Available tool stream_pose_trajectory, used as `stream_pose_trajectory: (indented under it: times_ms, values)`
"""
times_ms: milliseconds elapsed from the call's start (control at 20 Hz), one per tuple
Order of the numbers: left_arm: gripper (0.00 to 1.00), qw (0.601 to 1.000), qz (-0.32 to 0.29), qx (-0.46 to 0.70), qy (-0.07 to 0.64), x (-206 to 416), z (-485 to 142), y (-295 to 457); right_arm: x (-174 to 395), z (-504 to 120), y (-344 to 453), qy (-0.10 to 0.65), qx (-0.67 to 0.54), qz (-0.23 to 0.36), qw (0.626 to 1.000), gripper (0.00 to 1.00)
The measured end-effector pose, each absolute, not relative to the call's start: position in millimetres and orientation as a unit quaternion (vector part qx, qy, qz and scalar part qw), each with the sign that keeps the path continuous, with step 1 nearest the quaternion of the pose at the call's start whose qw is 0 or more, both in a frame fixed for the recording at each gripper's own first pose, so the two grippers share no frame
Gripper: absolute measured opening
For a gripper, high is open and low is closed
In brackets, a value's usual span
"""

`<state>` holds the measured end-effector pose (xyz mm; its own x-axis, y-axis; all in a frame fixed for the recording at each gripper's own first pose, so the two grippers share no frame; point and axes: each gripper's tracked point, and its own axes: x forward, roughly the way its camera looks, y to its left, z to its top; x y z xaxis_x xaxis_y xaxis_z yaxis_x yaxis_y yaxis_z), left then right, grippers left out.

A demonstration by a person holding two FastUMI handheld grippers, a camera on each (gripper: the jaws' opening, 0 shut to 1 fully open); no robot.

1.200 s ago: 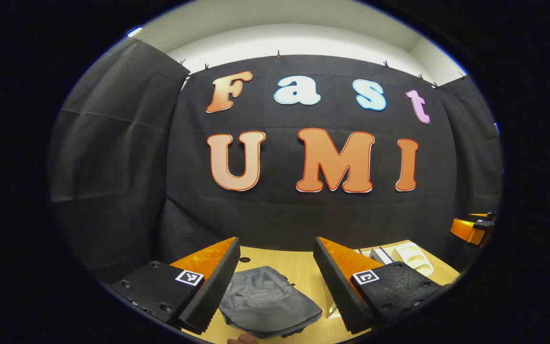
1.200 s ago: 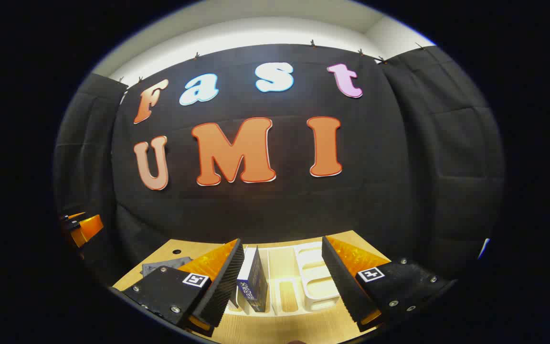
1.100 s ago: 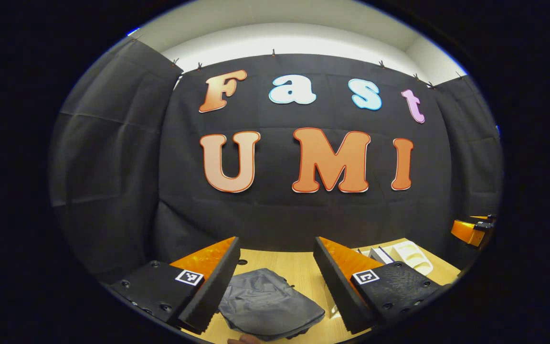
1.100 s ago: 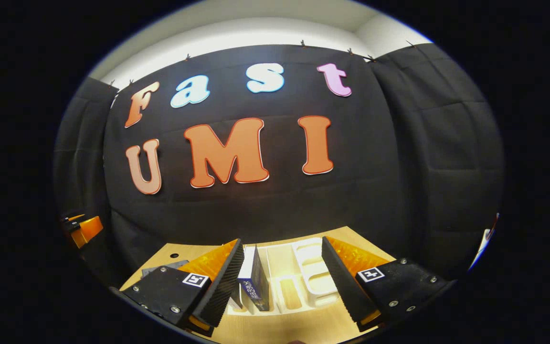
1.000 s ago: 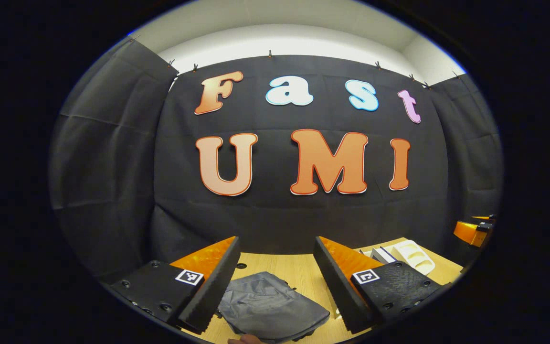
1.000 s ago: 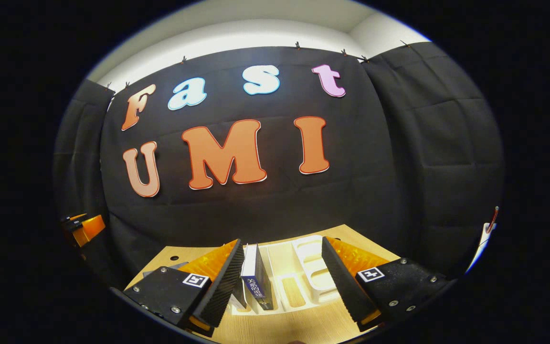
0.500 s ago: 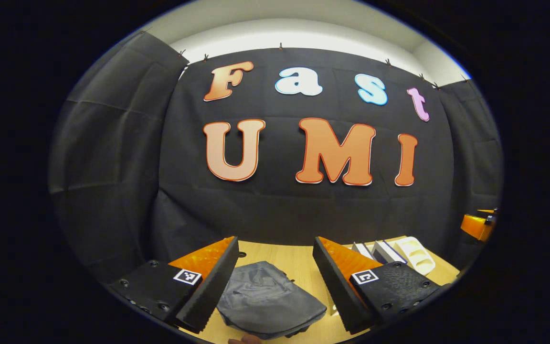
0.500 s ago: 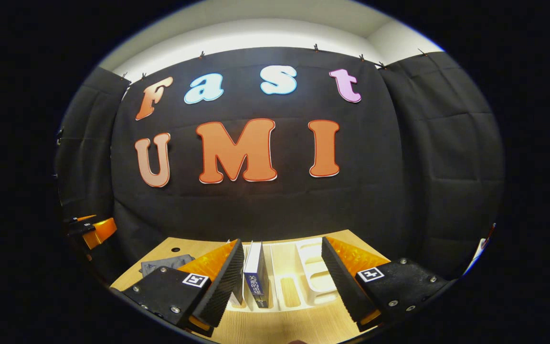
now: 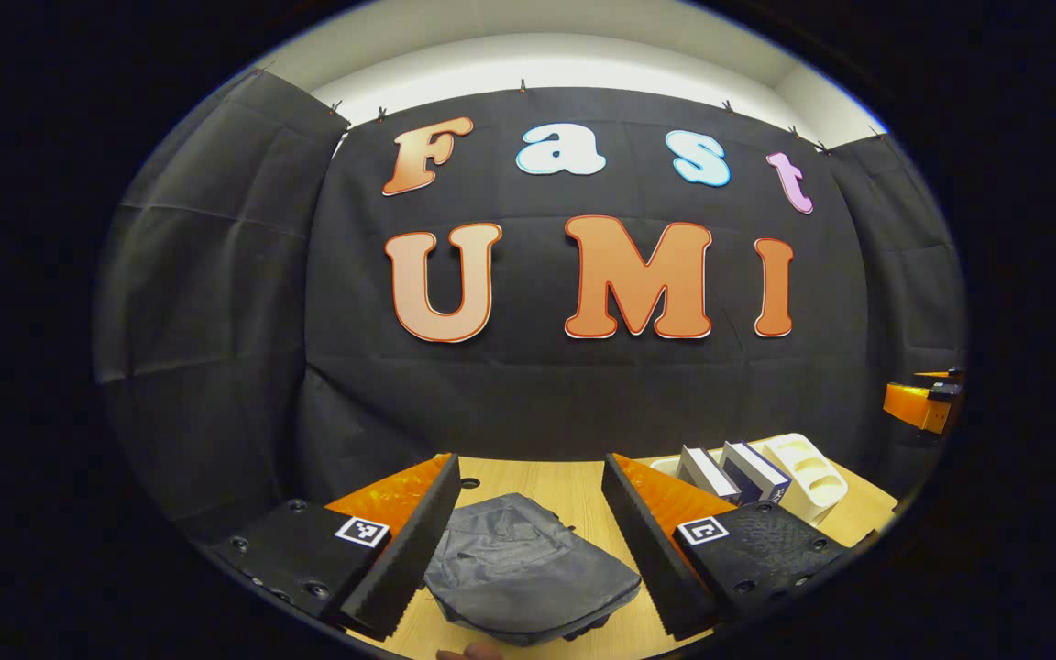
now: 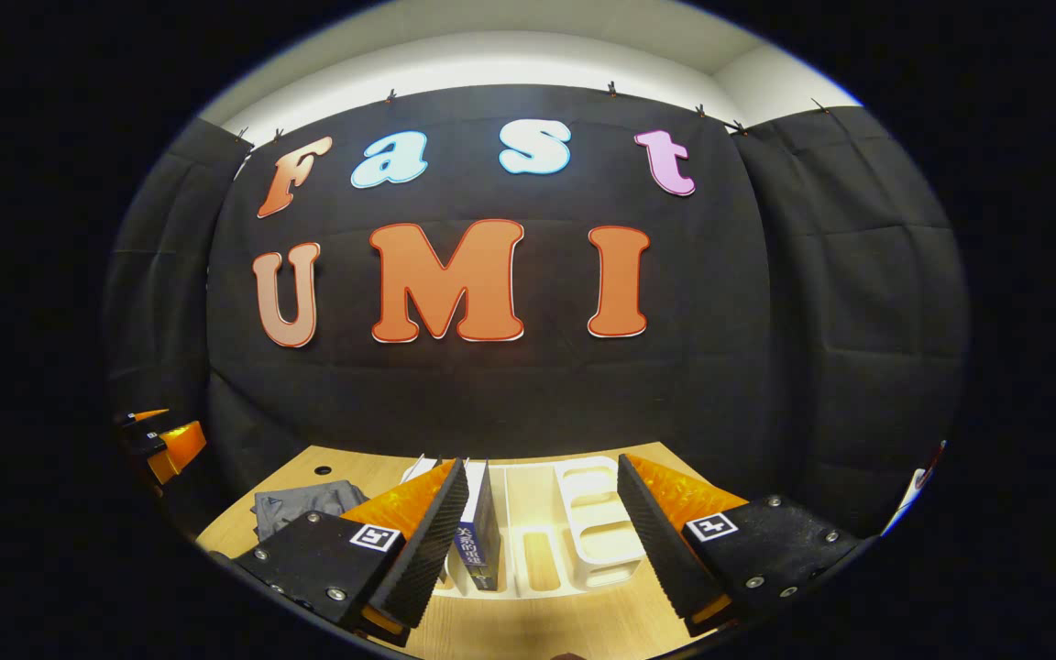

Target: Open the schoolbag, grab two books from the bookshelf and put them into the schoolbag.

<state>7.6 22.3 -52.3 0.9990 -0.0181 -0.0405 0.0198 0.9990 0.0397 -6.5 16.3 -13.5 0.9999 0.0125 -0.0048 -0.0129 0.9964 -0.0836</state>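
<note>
Left gripper view, near to far: left gripper (image 9: 528, 550) at 6 o'clock, fingers wide apart, nothing between them but air. Just past the tips, grey schoolbag (image 9: 528, 573) lies flat on the wooden table (image 9: 537, 481); can't tell if it's zipped. At 4 o'clock, farther back, white bookshelf (image 9: 808, 477) w/ two books (image 9: 734, 469) standing in it, leaning a bit. At 3 o'clock, edge of frame, part of the right gripper (image 9: 922, 403), held up off the table.

Right gripper view: right gripper (image 10: 542, 541) at 6 o'clock, fingers spread apart, gripping nothing. Bookshelf (image 10: 592, 527) sits right beyond the tips, blue book (image 10: 478, 532) upright in a slot just beside the left-hand finger, not clearly touching. Schoolbag (image 10: 294, 509) at 8 o'clock on the table (image 10: 363, 463). Left gripper (image 10: 166, 440) at 9 o'clock, well apart from the shelf.
</note>
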Motion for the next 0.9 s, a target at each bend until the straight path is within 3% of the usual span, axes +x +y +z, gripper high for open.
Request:
stream_pose_trajectory:
  times_ms: [300, 900]
  values:
    - [0.97, 0.996, -0.017, 0.079, 0.030, 18, -63, 41, -13, -28, 22, 0.020, -0.038, -0.014, 0.999, 0.97]
    - [0.97, 0.978, -0.073, 0.174, 0.095, 5, -136, 6, -23, -62, 5, 0.056, -0.062, -0.033, 0.996, 0.97]
